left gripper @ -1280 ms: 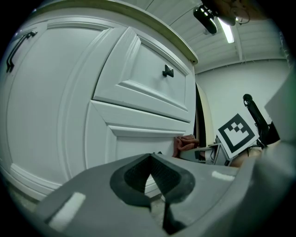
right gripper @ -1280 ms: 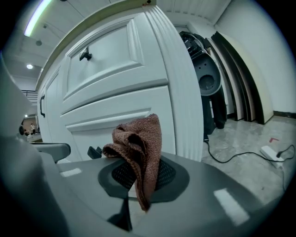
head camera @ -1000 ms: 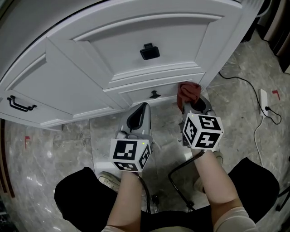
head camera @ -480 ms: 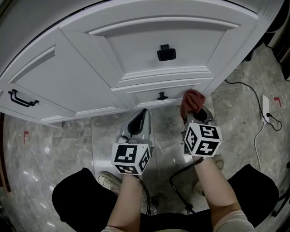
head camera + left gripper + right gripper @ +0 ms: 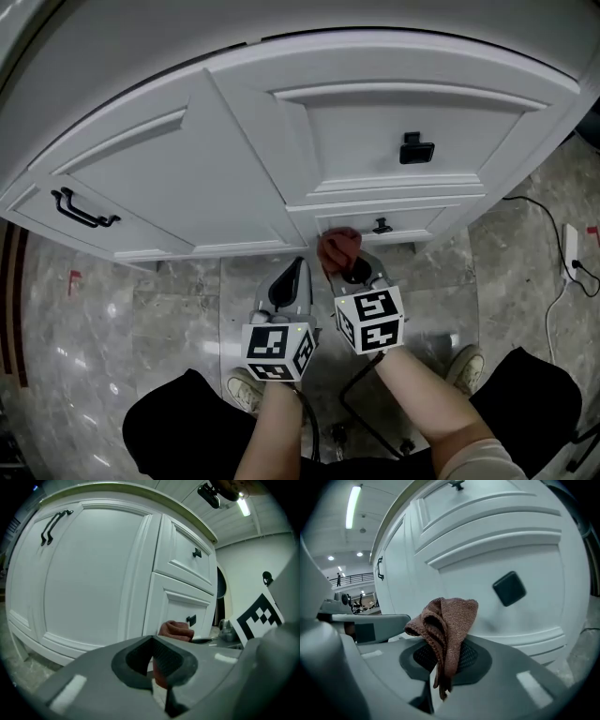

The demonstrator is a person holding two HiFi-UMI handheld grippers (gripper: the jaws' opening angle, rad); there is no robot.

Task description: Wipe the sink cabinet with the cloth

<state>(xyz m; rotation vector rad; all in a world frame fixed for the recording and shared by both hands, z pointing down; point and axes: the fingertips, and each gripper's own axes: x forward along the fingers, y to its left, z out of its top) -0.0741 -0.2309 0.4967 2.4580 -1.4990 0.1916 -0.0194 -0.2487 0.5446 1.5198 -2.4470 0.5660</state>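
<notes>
One cloth (image 5: 338, 247) clamped in the right gripper (image 5: 345, 263), seemingly touching the sink cabinet (image 5: 216, 169); left gripper (image 5: 293, 273) closed (empty)

I see the cloth (image 5: 449, 616) as a brown knitted fabric, rough and matt, with a thick rolled edge. The sink cabinet (image 5: 234, 159), in the upper half of the head view, looks like white painted wood, smooth with a soft sheen. Its square pull (image 5: 416, 148) at the upper right is black and matt. The floor (image 5: 122, 309) at the lower left is grey veined stone, polished and glossy. The right gripper (image 5: 445, 660) is of grey matt plastic with dark textured pads; the left gripper (image 5: 153, 660) looks the same.
</notes>
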